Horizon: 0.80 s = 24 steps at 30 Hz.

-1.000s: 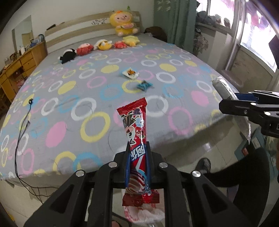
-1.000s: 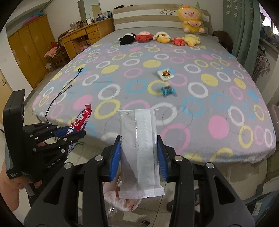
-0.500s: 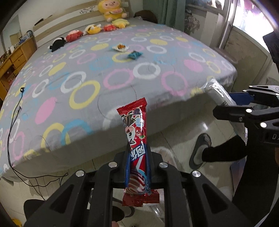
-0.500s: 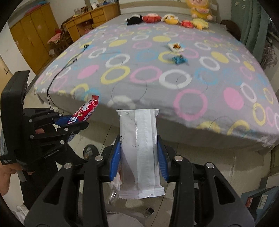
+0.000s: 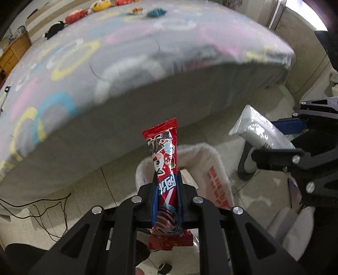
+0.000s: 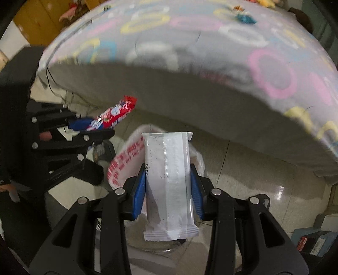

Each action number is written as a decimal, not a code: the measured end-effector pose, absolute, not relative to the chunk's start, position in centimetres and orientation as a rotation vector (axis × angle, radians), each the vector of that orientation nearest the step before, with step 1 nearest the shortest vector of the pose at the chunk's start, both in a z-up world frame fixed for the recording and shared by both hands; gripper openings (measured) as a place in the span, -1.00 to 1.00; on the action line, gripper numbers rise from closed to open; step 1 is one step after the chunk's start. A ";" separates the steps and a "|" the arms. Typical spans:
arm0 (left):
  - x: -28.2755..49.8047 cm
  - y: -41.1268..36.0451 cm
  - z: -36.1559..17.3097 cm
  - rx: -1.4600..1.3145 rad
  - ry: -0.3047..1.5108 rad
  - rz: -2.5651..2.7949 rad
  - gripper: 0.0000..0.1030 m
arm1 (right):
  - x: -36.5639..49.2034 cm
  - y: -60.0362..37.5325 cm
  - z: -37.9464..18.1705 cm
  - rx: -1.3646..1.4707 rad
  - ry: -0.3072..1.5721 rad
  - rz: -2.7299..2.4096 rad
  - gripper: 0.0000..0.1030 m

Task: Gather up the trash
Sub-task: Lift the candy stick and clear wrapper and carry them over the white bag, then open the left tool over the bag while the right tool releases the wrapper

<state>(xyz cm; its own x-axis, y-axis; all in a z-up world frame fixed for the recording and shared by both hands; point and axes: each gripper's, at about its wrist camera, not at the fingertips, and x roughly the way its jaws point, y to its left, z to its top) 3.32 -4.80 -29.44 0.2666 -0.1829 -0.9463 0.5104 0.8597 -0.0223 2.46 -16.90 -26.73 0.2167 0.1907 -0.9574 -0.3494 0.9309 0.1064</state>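
Observation:
My left gripper [image 5: 166,182] is shut on a red snack wrapper [image 5: 163,160] that stands upright between its blue pads. My right gripper [image 6: 168,169] is shut on a white speckled wrapper [image 6: 169,186]. Both hang over the floor in front of the bed, above a white plastic trash bag [image 5: 213,169] with red print, which also shows in the right wrist view [image 6: 124,160]. The right gripper with its white wrapper [image 5: 262,133] shows at the right of the left wrist view. The left gripper with the red wrapper [image 6: 114,116] shows at the left of the right wrist view. Two more wrappers, one white [image 5: 137,9] and one blue [image 5: 155,12], lie on the bed.
The bed [image 5: 126,63] with its ringed grey cover fills the upper part of both views. Plush toys [image 5: 76,18] line its far end. A black cable [image 5: 42,211] trails on the tiled floor at the left. A dark slipper [image 6: 101,154] lies by the bag.
Both grippers have dropped below the bed's edge and tilted down toward the floor. The trash bag has come into view beneath them. Both wrappers stay gripped.

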 end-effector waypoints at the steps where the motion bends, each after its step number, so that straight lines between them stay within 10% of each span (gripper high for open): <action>1: 3.4 -4.8 -30.4 0.314 1.232 -0.483 -0.72 | 2.5 -16.7 -27.4 -0.150 1.310 0.381 -0.27; 20: 3.9 -6.5 -40.5 0.381 1.403 -0.507 -0.69 | 5.3 -14.5 -39.2 -0.246 1.480 0.410 -0.26; 24: 4.1 -6.5 -40.8 0.354 1.430 -0.488 -0.32 | 5.5 -14.8 -39.9 -0.236 1.509 0.397 -0.25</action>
